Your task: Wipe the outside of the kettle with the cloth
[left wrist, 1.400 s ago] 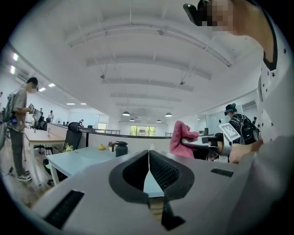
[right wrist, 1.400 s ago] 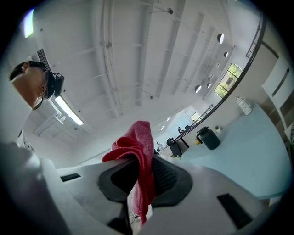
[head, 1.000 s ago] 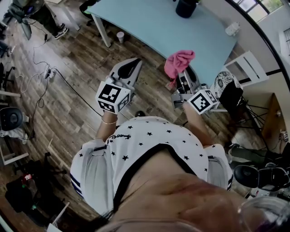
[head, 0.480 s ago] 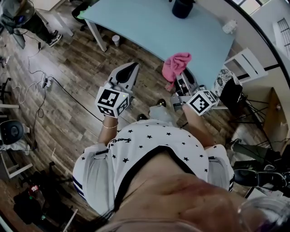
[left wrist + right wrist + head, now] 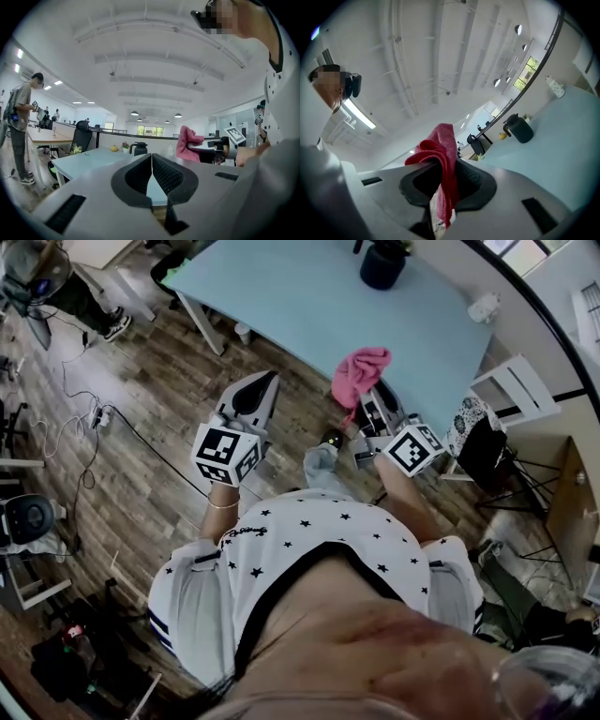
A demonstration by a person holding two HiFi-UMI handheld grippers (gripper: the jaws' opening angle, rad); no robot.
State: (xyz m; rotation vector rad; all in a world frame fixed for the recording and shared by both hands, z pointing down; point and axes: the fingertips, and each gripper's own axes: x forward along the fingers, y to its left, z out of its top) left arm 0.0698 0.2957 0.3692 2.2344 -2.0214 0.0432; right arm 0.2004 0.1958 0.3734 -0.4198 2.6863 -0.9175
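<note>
Your right gripper (image 5: 442, 161) is clenched on the cloth (image 5: 443, 136), your left gripper (image 5: 151, 158) pinched shut on nothing, and the kettle (image 5: 382, 261) stands far across the table (image 5: 300, 296), so step in close and press the cloth flat to its side.

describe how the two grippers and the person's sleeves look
The left gripper and right gripper have light grey wedge-shaped bodies, black ribbed pads, each with a white cube bearing black square markers. The person wears a white star-print short-sleeved shirt and a thin bracelet on the left wrist.
</note>
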